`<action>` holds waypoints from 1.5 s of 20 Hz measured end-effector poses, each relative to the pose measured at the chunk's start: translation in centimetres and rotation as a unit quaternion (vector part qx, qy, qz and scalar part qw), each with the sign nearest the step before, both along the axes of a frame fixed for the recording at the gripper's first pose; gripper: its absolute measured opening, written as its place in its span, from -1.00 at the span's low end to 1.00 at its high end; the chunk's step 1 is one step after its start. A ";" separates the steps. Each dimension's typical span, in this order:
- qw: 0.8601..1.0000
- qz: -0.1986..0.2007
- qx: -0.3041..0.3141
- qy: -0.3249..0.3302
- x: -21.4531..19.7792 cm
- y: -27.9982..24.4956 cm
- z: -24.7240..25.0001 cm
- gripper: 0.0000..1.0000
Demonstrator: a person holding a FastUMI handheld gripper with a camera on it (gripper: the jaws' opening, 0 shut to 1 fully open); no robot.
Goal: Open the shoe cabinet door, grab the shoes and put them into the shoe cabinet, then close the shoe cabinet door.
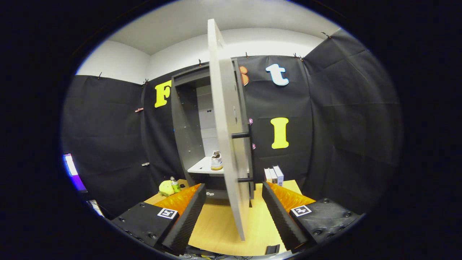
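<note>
One shoe (216, 160) stands on the pale shelf (202, 167) inside the grey shoe cabinet (187, 122), just left of centre in the frame, so the loading part of the task looks done and the step in hand is, by my reading, closing the door (227, 137). That door stands swung wide and edge-on toward the camera, running from the upper middle of the frame down to the lower middle, its bottom corner hanging over the wooden table (220, 227) between the two fingers. The gripper (232, 213) holds nothing: its fingers are spread wide apart at the bottom of the frame, one either side of the door's lower edge, neither touching it. Two dark handle posts (241, 135) stick out of the door's right-hand face, one at mid height and one lower down. To close it well, I would bring the gripper round to that right-hand face and push flat against the panel, away from the hinge, where a light push should swing it, rather than clamp on the thin edge. The push should follow the door's arc leftward toward the cabinet opening, slowing near the end so the panel does not slam or bounce back. Small boxes (274, 176) stand on the table right of the door, and a bottle (175, 185) with a yellow-green object (166, 187) sits lower left; the sweep should stay clear of them.
</note>
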State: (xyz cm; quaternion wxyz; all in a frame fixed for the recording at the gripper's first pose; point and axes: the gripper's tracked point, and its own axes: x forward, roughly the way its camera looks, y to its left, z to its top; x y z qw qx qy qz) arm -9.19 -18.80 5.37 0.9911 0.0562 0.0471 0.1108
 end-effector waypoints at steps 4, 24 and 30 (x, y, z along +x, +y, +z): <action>0.999 -0.041 0.003 -0.008 2.0 -3.6 0.8 0.96; 0.992 -0.124 -0.021 -0.021 12.7 -7.6 2.4 0.85; 0.987 -0.154 -0.037 -0.014 14.6 -8.9 1.7 0.91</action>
